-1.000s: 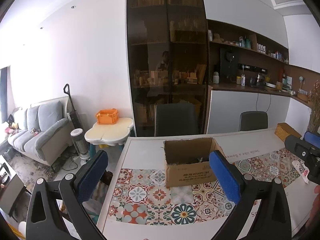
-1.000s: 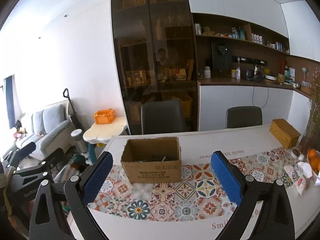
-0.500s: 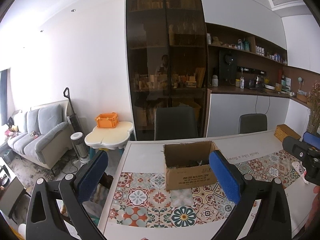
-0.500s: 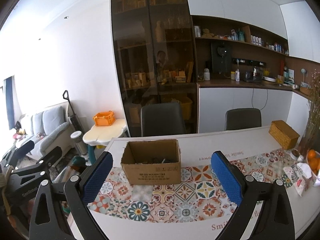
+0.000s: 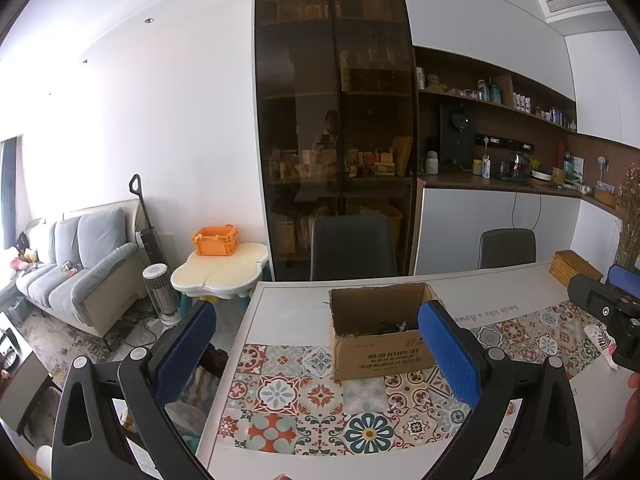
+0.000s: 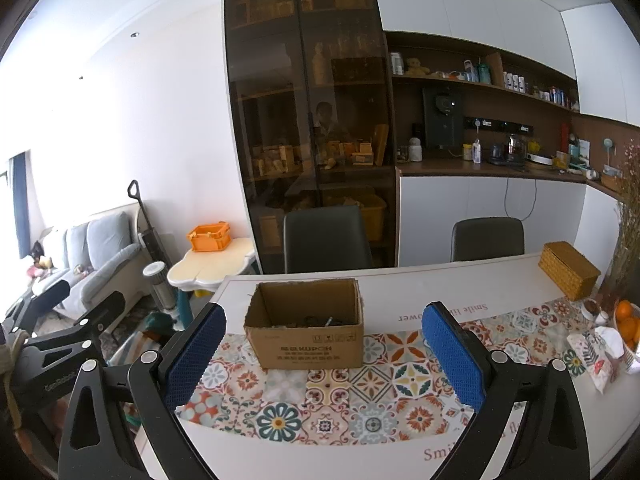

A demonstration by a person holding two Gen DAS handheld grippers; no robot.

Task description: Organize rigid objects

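Here, nearest me, my left gripper (image 5: 316, 354) and my right gripper (image 6: 322, 354) both hang above the near edge of the table (image 6: 404, 284) with their blue pads spread wide and nothing between them. Just beyond them lies the tiled mat (image 6: 320, 396), bare where I can see it, and on its far part stands the cardboard box (image 6: 306, 322), upright, top open.

Inside the box I can make out a low heap of small dark pieces (image 6: 316, 322) along the bottom; they are too small and shadowed for me to name. That heap fits either a load waiting to be sorted out or one already gathered in, and I cannot tell which.

My worries: the box looks light, so a pad catching its rim could shove or tip it across the smooth mat. Reaching blind into the shadow, I might pinch cardboard instead of a piece. The grippers sit close side by side, and could knock each other.

Further right stand a woven box (image 6: 568, 270) and a bowl of oranges (image 6: 628, 324); beyond the table, two chairs.
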